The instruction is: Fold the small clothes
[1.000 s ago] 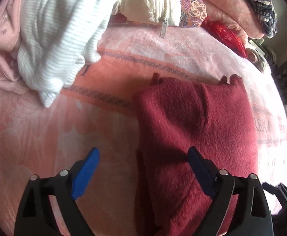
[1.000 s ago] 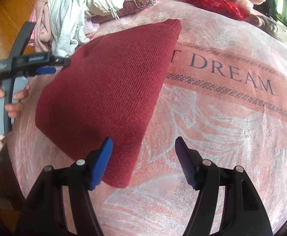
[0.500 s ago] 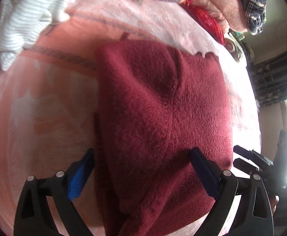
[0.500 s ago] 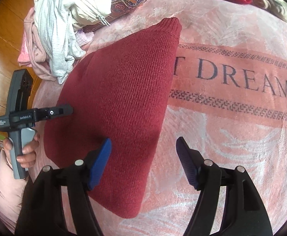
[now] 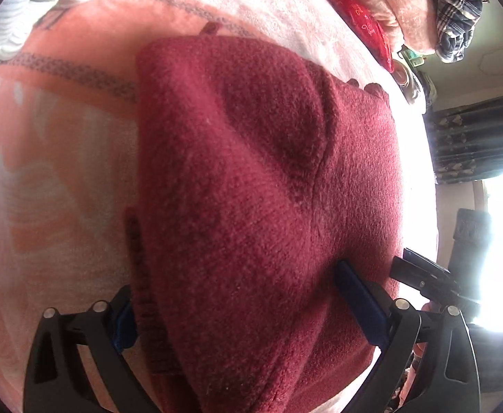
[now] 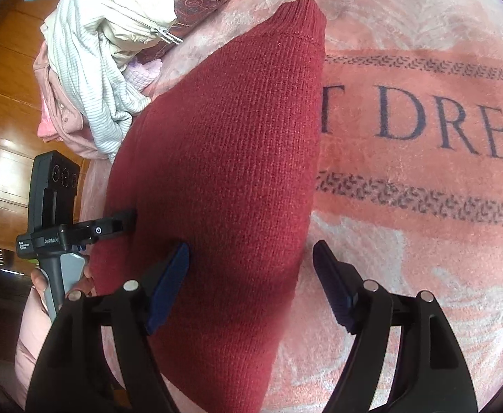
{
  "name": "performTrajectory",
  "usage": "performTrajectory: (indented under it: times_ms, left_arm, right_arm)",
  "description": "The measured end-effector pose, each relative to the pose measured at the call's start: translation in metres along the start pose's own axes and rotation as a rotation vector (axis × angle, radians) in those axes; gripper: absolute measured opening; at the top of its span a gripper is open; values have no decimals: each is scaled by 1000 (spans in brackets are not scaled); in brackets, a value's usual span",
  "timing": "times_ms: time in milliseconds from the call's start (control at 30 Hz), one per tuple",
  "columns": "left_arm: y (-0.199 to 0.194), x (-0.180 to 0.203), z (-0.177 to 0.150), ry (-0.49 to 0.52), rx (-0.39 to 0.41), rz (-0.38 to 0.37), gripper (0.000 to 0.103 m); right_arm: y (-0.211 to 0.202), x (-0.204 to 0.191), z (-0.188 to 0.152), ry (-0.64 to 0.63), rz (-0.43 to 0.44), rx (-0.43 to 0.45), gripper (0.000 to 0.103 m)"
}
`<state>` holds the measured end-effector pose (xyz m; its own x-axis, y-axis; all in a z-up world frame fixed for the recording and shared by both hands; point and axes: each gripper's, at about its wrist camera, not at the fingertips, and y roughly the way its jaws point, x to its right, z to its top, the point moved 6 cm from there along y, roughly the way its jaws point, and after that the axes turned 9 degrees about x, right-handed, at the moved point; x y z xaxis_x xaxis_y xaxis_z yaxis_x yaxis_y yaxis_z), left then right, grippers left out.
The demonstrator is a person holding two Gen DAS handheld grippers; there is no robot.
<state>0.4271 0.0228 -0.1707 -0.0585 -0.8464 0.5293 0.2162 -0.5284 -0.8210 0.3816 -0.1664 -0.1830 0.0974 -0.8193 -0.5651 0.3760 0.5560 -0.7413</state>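
Here the left gripper point(image 5: 237, 304) has its blue pads spread wide over the near edge of the dark red knit sweater point(image 5: 265, 186), fabric bulging between them but not pinched; the right gripper point(image 6: 251, 282) is likewise spread, one pad on the knit and the other over the pink blanket point(image 6: 406, 227) beside its folded edge. The sweater lies partly folded on that blanket, cuff end pointing away in the right wrist view. It looks thick, soft and limp, light enough to lift yet likely to sag and slide open, so a hold through all layers at the near corners seems best. Outward, a heap of unfolded clothes point(image 6: 103, 58) sits just beyond the sweater's far left side, near enough to snag a sweeping fold; a red pouch point(image 5: 358, 31) and a plaid garment point(image 5: 458, 10) lie well clear at the far edge.
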Motion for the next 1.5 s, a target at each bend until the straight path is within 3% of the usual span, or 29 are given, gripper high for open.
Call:
performTrajectory:
  times_ms: [200,300,367,433,500,633,800,1000,1333,1500]
  left_arm:
    - [-4,-6,-4,-11,76,-42,99]
    - [-3,-3,-6,24,78,-21,98]
    - [-4,-1,-7,34,103,0,91]
    - [-10,0,-9,24,124,-15,66]
    - [-15,0,-13,-6,132,-64,52]
    - [-22,5,-21,-31,144,-107,43]
    - [-32,28,-41,-34,168,-165,41]
    - [-32,84,-84,10,162,-207,41]
    - [-8,183,-167,66,127,-273,41]
    - [14,224,-202,85,110,-287,41]
  right_arm:
    - [3,-2,-2,26,56,-2,56]
    - [-1,-2,-3,44,62,10,45]
    - [-4,0,-4,55,73,17,37]
    - [-8,1,-5,65,83,22,34]
    - [-11,-1,-6,66,94,26,33]
    - [-27,-9,-11,59,119,25,32]
    - [-56,-9,-24,26,113,24,32]
    - [-108,3,-51,-15,85,31,32]
    - [-209,55,-117,-26,8,39,32]
    - [-240,92,-142,13,-3,47,33]
